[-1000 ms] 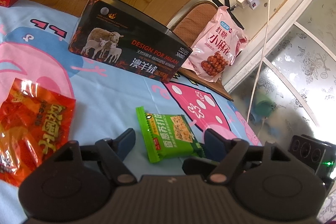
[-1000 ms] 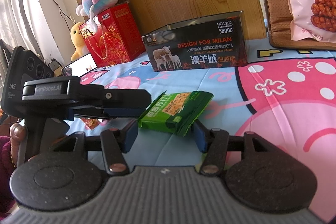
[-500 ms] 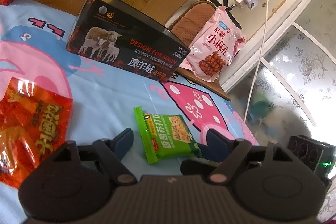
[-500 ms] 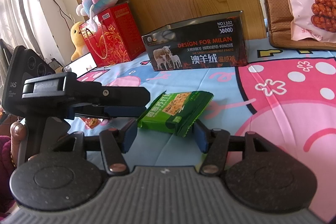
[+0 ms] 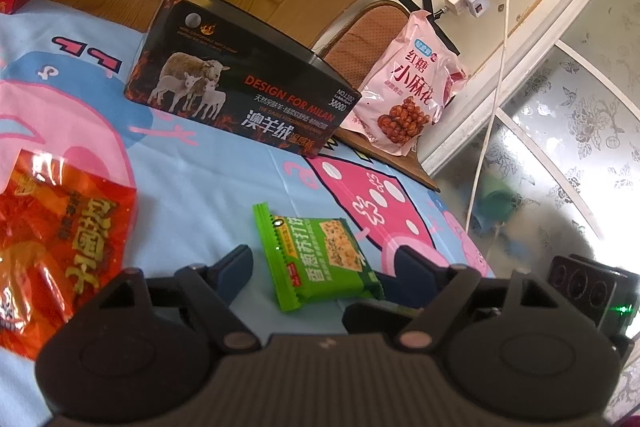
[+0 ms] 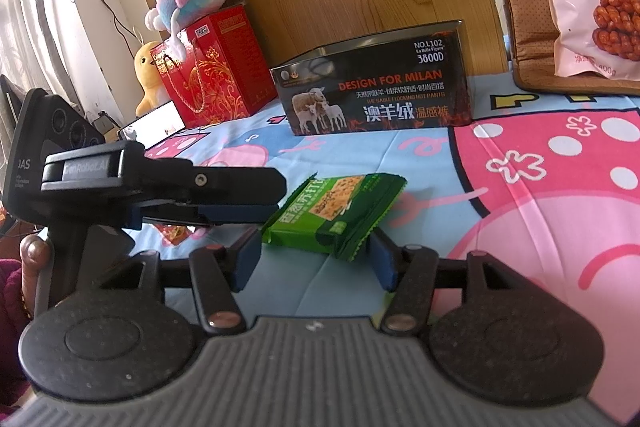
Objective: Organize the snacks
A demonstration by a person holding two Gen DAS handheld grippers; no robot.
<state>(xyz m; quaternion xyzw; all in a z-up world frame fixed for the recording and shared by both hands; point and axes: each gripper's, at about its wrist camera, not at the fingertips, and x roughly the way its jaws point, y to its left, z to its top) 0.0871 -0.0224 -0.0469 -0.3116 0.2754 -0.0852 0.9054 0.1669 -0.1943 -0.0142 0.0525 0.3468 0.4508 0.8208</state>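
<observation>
The left gripper (image 5: 322, 273) sits low over the cartoon-printed sheet (image 5: 208, 187), its jaws having just been opening; the green cracker packet (image 5: 316, 259) lies flat between them, with a gap on each side. The right gripper (image 6: 314, 261) also stands open, its blue pads just beside the near edge of the same packet without pressing it. A red snack bag (image 5: 52, 243) lies to the left. Farther back stands a black box (image 5: 240, 99), and a pink snack bag (image 5: 408, 99) leans on a chair (image 5: 356, 35).
</observation>
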